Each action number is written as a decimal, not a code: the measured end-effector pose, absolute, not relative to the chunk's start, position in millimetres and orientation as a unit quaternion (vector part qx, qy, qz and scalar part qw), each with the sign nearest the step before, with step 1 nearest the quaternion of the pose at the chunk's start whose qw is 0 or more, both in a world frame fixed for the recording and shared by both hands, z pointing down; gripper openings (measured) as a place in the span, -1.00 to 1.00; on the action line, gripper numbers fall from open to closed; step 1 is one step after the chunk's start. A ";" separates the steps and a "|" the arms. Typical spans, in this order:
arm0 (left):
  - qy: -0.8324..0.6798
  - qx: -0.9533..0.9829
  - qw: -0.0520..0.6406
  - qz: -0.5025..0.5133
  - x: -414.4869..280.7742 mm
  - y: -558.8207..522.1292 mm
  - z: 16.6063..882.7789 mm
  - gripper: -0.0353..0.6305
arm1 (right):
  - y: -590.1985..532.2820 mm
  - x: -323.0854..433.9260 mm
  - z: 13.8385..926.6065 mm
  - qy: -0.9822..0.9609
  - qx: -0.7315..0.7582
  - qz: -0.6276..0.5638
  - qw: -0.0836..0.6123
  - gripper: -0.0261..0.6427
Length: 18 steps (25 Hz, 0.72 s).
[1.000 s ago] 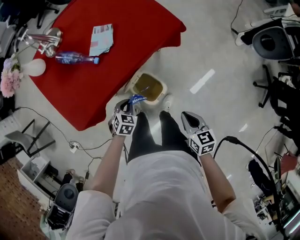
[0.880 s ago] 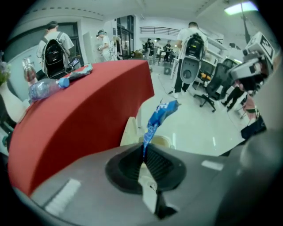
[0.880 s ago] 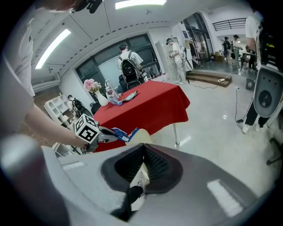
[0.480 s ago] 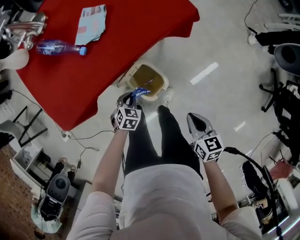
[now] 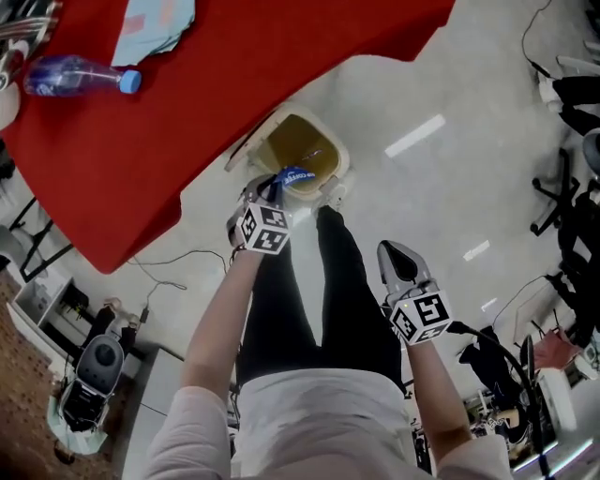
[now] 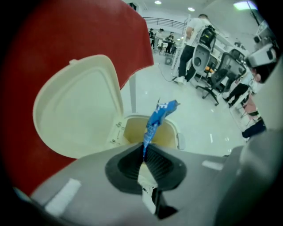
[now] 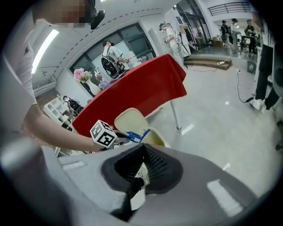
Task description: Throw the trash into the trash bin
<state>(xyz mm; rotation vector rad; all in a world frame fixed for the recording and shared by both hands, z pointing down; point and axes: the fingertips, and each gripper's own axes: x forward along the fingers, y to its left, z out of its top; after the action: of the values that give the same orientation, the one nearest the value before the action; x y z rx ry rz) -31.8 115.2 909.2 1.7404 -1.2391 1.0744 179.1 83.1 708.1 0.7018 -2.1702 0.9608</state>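
Left tool (image 6: pixel 143 149) pinching blue wrapper (image 6: pixel 158 115), over open trash bin (image 6: pixel 132 132)

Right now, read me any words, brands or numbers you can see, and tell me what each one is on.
Nothing reads clearly.
White lettering on the blue plastic wrapper: too blurred to read.
Label on the clear plastic bottle: too small.
Print on the pale paper packet lying on the red cloth: blurred.
The black-and-white marker cubes: square patterns only, no words.
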 end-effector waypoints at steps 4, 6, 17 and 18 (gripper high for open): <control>-0.482 0.677 0.382 0.404 -29.6 117.6 924.5 -0.66 | 85.8 181.8 723.8 -0.824 0.273 0.372 0.329 -0.92; -0.480 0.678 0.389 0.397 -27.5 119.2 926.5 -0.62 | 84.7 182.6 727.1 -0.823 0.277 0.372 0.328 -0.92; -0.471 0.694 0.385 0.386 -22.4 131.7 888.8 -0.82 | 80.0 167.8 707.9 -0.832 0.287 0.354 0.317 -0.92; -0.471 0.695 0.384 0.384 -22.7 132.7 882.4 -0.85 | 80.2 166.2 704.7 -0.833 0.287 0.351 0.317 -0.92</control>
<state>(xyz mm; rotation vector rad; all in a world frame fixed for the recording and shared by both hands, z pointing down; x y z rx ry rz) -22.7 132.7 882.4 1.7713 -1.1999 0.9798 166.2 80.2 704.7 0.7567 -2.1929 0.9253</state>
